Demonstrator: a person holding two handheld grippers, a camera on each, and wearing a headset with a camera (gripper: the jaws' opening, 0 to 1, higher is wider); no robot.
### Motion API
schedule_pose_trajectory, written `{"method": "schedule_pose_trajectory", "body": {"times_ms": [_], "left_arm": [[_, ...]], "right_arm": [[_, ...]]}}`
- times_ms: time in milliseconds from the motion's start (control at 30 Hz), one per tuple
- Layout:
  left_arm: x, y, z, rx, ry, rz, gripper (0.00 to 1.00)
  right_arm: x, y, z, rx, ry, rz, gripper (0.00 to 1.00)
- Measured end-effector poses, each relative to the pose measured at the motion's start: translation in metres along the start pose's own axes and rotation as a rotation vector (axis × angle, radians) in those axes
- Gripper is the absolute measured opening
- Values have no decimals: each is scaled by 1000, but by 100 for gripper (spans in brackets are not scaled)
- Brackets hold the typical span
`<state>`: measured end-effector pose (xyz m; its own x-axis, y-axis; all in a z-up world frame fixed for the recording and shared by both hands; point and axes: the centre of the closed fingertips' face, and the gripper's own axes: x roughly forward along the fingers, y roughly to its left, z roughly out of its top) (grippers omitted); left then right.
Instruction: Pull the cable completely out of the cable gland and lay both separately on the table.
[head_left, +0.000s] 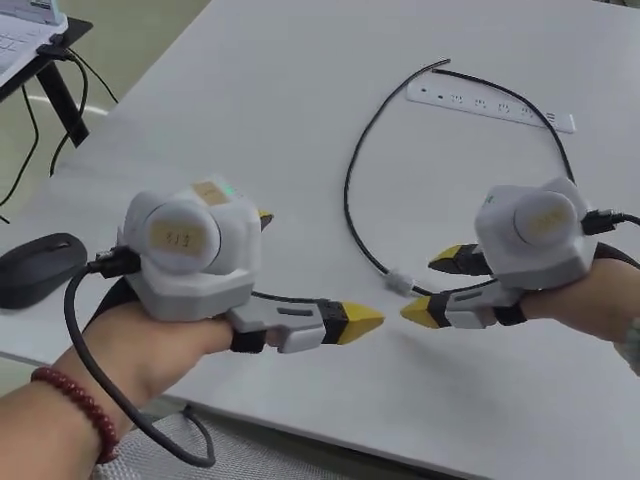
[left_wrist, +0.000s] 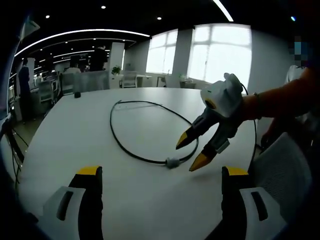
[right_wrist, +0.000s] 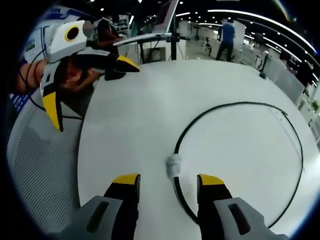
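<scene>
Power strip (head_left: 490, 103) beyond cable (head_left: 350, 190) loop, mouse (head_left: 38, 268) at table (head_left: 300, 80) edge

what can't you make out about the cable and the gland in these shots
1. The cable gland is too small in all three views to show its nut or how tightly it grips the cable.
2. Head view: the cable's stretch past the gland runs behind the right gripper and is hidden.
3. Head view: the laptop is cut off by the top left edge.
</scene>
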<state>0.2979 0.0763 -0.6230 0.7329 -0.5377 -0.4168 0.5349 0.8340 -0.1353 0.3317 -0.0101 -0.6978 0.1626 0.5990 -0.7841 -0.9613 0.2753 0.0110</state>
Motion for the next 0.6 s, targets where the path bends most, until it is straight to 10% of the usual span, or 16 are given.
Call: {"method": "schedule_pose_trajectory", "body": {"times_ms": [600], "left_arm": [[0,0,3,-1,-15,0,100]], "right_arm": [[17,-3,1,-16,38,15,16]]}}
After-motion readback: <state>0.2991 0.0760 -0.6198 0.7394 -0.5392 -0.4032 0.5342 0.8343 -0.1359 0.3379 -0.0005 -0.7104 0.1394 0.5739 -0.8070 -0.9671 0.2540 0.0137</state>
